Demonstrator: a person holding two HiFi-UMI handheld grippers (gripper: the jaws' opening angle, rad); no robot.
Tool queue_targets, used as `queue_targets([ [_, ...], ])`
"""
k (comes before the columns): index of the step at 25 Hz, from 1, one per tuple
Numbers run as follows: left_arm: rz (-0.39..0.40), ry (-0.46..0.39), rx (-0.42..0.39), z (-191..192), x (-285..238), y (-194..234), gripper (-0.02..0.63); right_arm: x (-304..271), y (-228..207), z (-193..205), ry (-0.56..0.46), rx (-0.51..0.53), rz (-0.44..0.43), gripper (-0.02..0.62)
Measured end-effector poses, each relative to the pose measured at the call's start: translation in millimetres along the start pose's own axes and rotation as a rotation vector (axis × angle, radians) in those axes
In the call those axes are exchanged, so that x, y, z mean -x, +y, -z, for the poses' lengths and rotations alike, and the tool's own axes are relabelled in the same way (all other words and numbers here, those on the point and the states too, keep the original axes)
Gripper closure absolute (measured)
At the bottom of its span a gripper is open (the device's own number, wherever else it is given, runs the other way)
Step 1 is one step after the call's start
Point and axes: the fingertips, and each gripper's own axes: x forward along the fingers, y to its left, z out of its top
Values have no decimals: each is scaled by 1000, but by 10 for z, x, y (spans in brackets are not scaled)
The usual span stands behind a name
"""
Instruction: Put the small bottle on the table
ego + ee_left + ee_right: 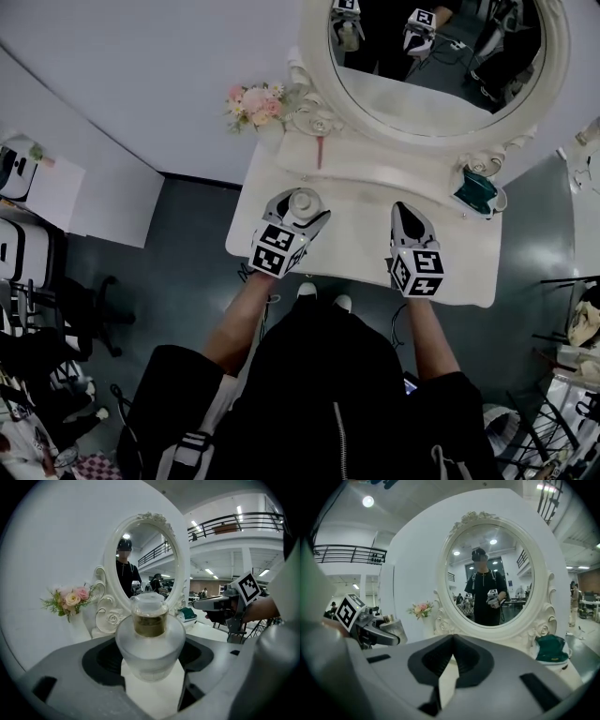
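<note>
A small frosted glass bottle (150,641) with a clear cap and a gold neck stands upright between the jaws of my left gripper (150,656), which is shut on its round body. In the head view the bottle (304,201) and left gripper (302,210) are over the left part of the white dressing table (361,258). I cannot tell whether the bottle touches the tabletop. My right gripper (405,212) hovers over the table's right part, its jaws together with nothing between them (451,641). From the right gripper view the held bottle (395,629) shows at left.
An oval mirror (441,89) in an ornate white frame stands at the table's back. A small vase of pink flowers (255,103) sits at the back left corner and a dark green object (476,192) at the back right. Chairs and clutter stand on the floor at left.
</note>
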Motion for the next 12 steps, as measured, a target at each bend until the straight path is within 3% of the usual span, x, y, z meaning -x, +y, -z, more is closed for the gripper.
queue_targets([
  [6, 1, 2, 10, -12, -71, 143, 272, -183, 7, -6, 18, 1, -10, 594],
  [12, -79, 4, 43, 119, 160, 530, 272, -511, 359, -5, 36, 19, -95, 594],
])
